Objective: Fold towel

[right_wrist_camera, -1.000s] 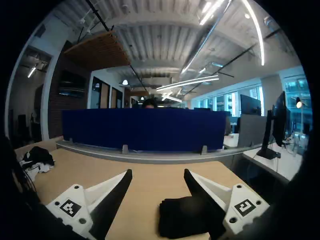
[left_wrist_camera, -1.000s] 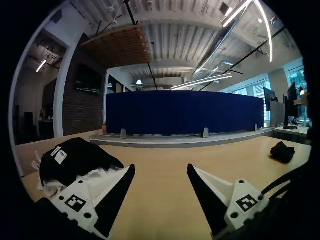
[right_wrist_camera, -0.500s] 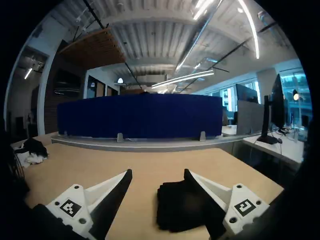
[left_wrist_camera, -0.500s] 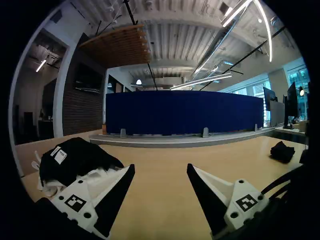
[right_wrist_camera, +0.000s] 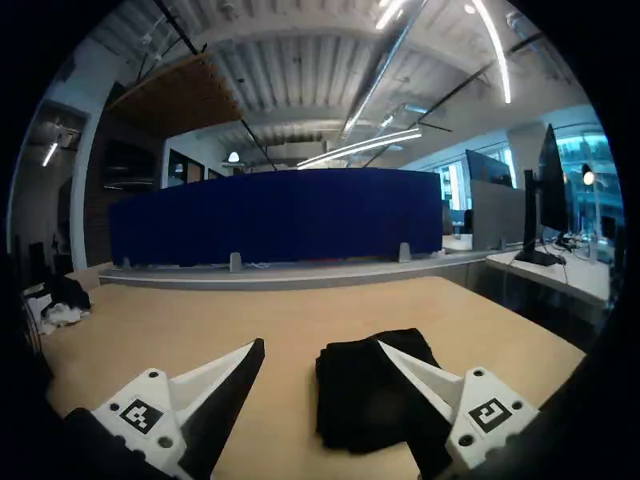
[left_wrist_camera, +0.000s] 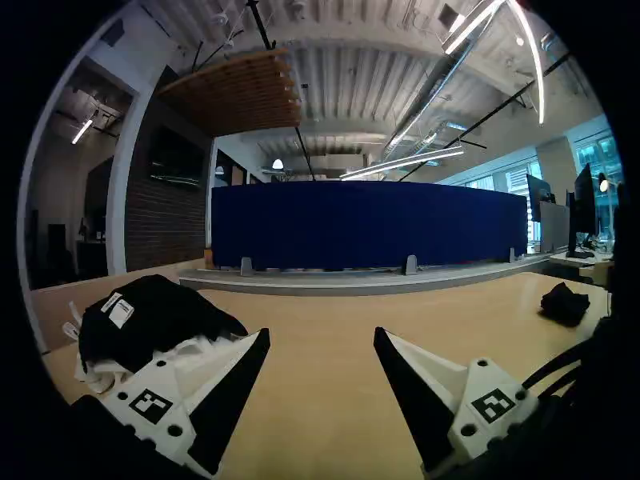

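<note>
A folded black towel (right_wrist_camera: 364, 388) lies flat on the wooden table (right_wrist_camera: 200, 328), close in front of my right gripper (right_wrist_camera: 316, 346), whose right finger (right_wrist_camera: 416, 372) overlaps it; the jaws stand apart, gripping nothing. The same folded towel (left_wrist_camera: 565, 303) shows small at the far right of the left gripper view. My left gripper (left_wrist_camera: 320, 334) is open above bare tabletop (left_wrist_camera: 336, 320). A heap of black and white towels (left_wrist_camera: 148, 320) sits just beyond its left finger (left_wrist_camera: 228, 376); that heap (right_wrist_camera: 58, 300) appears at the far left of the right gripper view.
A blue divider panel (left_wrist_camera: 360, 224) on a grey rail runs along the table's far edge. Monitors (right_wrist_camera: 544, 200) stand on a neighbouring desk to the right. A cable (left_wrist_camera: 572, 356) runs by the left gripper's right finger.
The right gripper view has tilted down and drawn in over the folded black towel, which now reaches farther between the fingers. The left gripper has stayed still.
</note>
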{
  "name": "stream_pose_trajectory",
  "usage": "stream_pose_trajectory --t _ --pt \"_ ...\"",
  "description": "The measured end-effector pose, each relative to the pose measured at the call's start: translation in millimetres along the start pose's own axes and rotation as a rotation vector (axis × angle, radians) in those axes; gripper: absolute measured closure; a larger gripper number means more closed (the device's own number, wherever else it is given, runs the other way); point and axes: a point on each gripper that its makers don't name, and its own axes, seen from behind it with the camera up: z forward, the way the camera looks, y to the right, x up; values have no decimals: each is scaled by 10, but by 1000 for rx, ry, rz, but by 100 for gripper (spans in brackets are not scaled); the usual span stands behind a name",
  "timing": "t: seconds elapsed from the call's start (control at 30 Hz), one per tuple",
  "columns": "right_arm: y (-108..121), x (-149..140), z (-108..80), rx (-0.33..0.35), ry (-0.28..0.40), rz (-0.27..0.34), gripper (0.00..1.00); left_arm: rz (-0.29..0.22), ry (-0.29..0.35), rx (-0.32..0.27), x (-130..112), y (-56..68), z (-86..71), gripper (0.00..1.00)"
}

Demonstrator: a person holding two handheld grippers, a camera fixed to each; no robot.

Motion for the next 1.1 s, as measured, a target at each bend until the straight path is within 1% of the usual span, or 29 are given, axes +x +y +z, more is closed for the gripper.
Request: stream_pose_trajectory --t 0.2,0.3,0.7,1.1 --pt "0 36 0 4 28 31 0 0 0 0 1 -1 0 3" --pt "-9 40 -15 5 36 30 0 0 0 0 3 1 -2 3" --pt "-86 25 -85 18 86 -32 0 0 0 0 -2 4 -8 3" --pt "-151 18 -102 20 101 -60 0 0 0 0 1 0 -4 3"
